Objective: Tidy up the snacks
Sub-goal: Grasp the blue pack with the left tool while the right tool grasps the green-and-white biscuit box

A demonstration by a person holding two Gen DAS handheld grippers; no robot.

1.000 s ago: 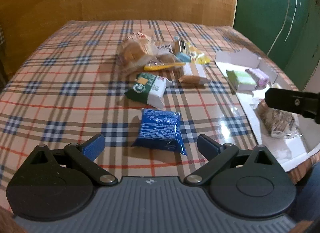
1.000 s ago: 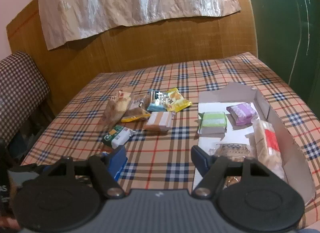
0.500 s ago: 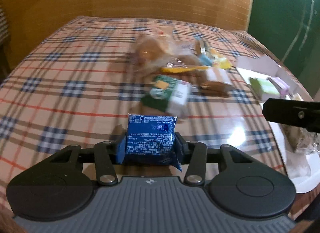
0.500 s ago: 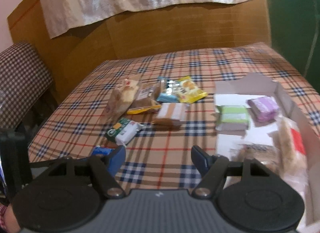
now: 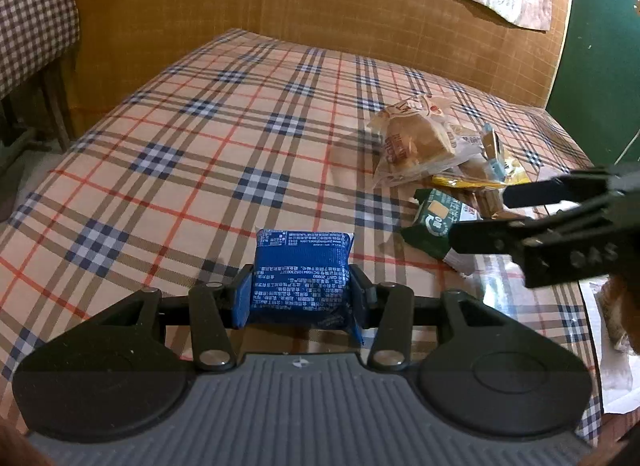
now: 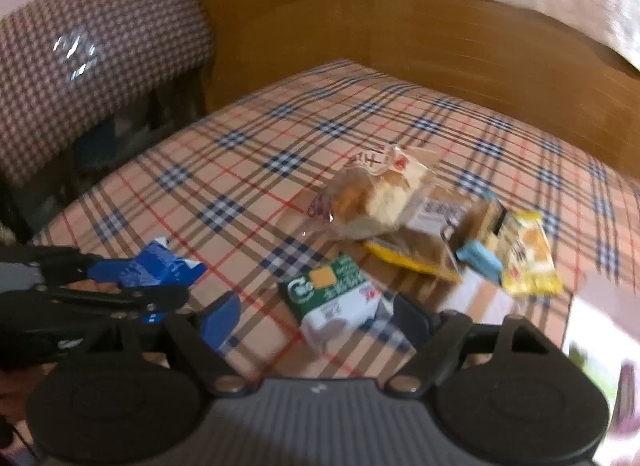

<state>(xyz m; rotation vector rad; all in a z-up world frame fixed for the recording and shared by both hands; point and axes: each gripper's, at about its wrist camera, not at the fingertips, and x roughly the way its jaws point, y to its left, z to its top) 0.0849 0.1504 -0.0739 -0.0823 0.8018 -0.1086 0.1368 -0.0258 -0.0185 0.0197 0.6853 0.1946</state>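
We see a table [image 5: 180, 169] under a plaid cloth, with a brown panel [image 5: 320, 5] behind it and a checked seat [image 6: 80, 49] off its left edge.

A white box [image 6: 576, 318] shows only as a blurred edge at the right border of the right wrist view; we cannot tell its contents from there.

The snack heap [image 5: 440, 157] lies right of centre on the cloth. Its largest item is a clear bread bag [image 6: 376, 193], resting on top of the others. A yellow pack [image 6: 524, 254] lies at the heap's right end, with a light-blue pack [image 6: 480, 262] touching it. A flat yellow-edged pack [image 6: 412, 258] sits under the bread bag.

The green pack [image 6: 336, 298] lies on the cloth in front of the heap, near but apart from it. The right gripper [image 6: 316, 318] is over it, with the pack between the two fingers. Its jaws are opening, and the pads do not press on the pack (released state).

The blue pack [image 5: 300, 274] is clamped between the pads of the left gripper [image 5: 300, 294], one pad on each long side. In the right wrist view we see it just above the cloth, left of the green pack.
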